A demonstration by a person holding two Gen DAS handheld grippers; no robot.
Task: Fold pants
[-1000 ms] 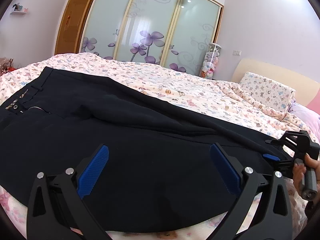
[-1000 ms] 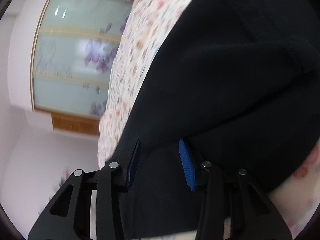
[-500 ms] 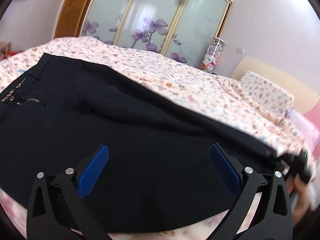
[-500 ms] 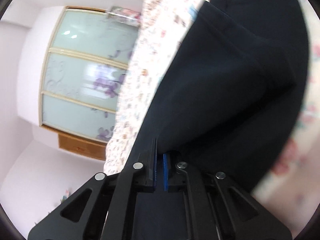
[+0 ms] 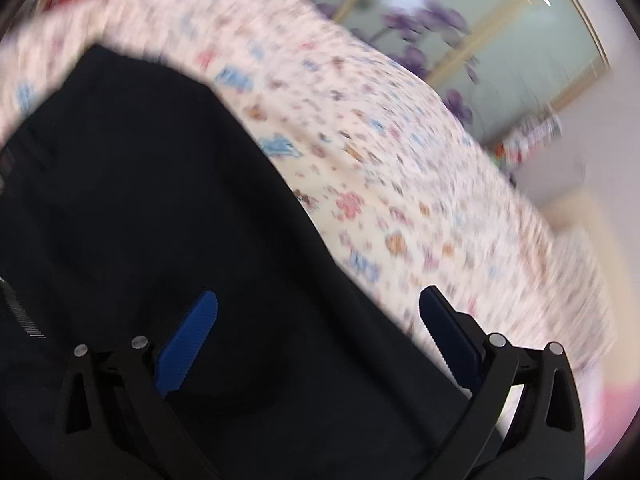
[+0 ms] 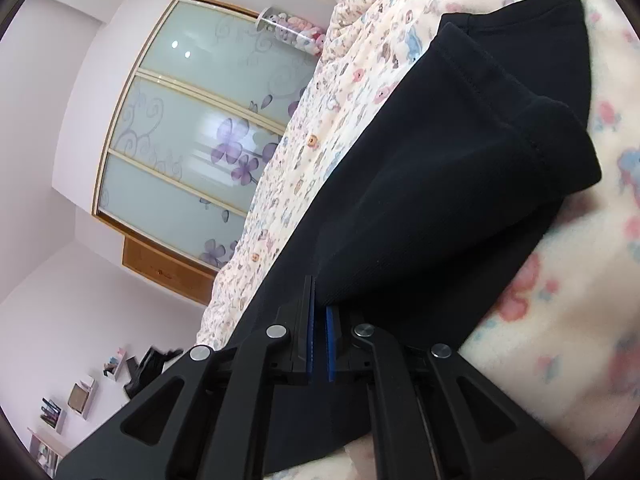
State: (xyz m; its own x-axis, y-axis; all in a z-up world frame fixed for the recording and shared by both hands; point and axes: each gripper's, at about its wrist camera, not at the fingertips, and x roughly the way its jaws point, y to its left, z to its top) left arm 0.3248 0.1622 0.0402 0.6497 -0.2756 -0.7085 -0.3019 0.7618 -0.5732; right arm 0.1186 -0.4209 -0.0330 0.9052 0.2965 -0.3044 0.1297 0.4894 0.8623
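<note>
The pants (image 6: 420, 184) lie on the bed (image 6: 568, 312), spread flat, filling the centre and right of the right wrist frame and the left and lower half of the left wrist frame. The right gripper (image 6: 319, 344), at lower centre of its frame, has its blue pads pressed together on a pinch of dark fabric along one leg; both hems (image 6: 520, 92) show at upper right, one leg lying partly over the other. The left gripper (image 5: 316, 340) is spread wide at the bottom of its frame, above the pants, with nothing between its pads; that view is heavily blurred, so contact with the cloth cannot be told. A zipper (image 5: 20, 312) shows at the left edge, so this gripper is near the waist end. Judged progress: early. The legs appear roughly overlaid lengthwise, and one grasp is secured. Remaining: a second grasp, the crosswise fold bringing hems toward waist, and smoothing.
</note>
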